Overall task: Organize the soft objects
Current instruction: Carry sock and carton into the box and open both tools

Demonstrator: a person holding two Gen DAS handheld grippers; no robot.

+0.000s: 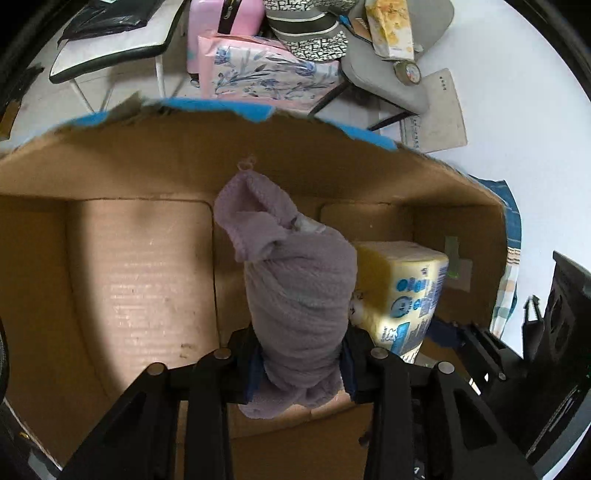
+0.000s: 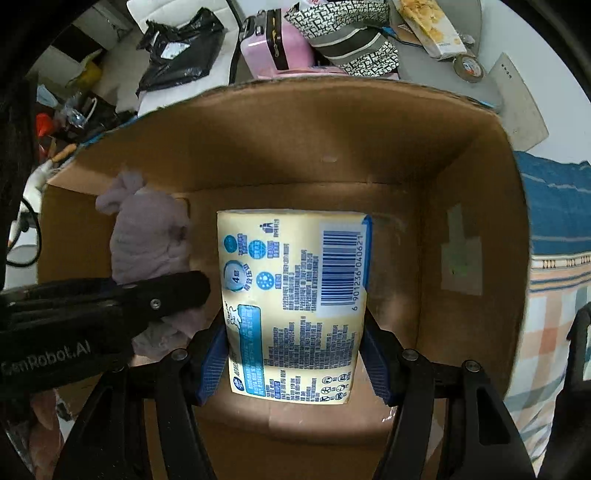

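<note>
My left gripper (image 1: 301,365) is shut on a rolled mauve fleece towel (image 1: 295,291) and holds it inside an open cardboard box (image 1: 140,273). The towel also shows in the right wrist view (image 2: 147,236), with the left gripper (image 2: 110,299) beside it. My right gripper (image 2: 295,362) is shut on a yellow tissue pack (image 2: 291,295) with blue print and a barcode, held inside the same cardboard box (image 2: 476,206). The tissue pack (image 1: 402,291) sits just right of the towel in the left wrist view.
Beyond the box stand a pink case (image 1: 221,22), a floral pink pack (image 1: 266,74), a patterned bag (image 2: 351,40), a yellow carton (image 1: 391,29) and a tape roll (image 1: 408,72). A blue and checked cloth (image 2: 554,258) lies right of the box.
</note>
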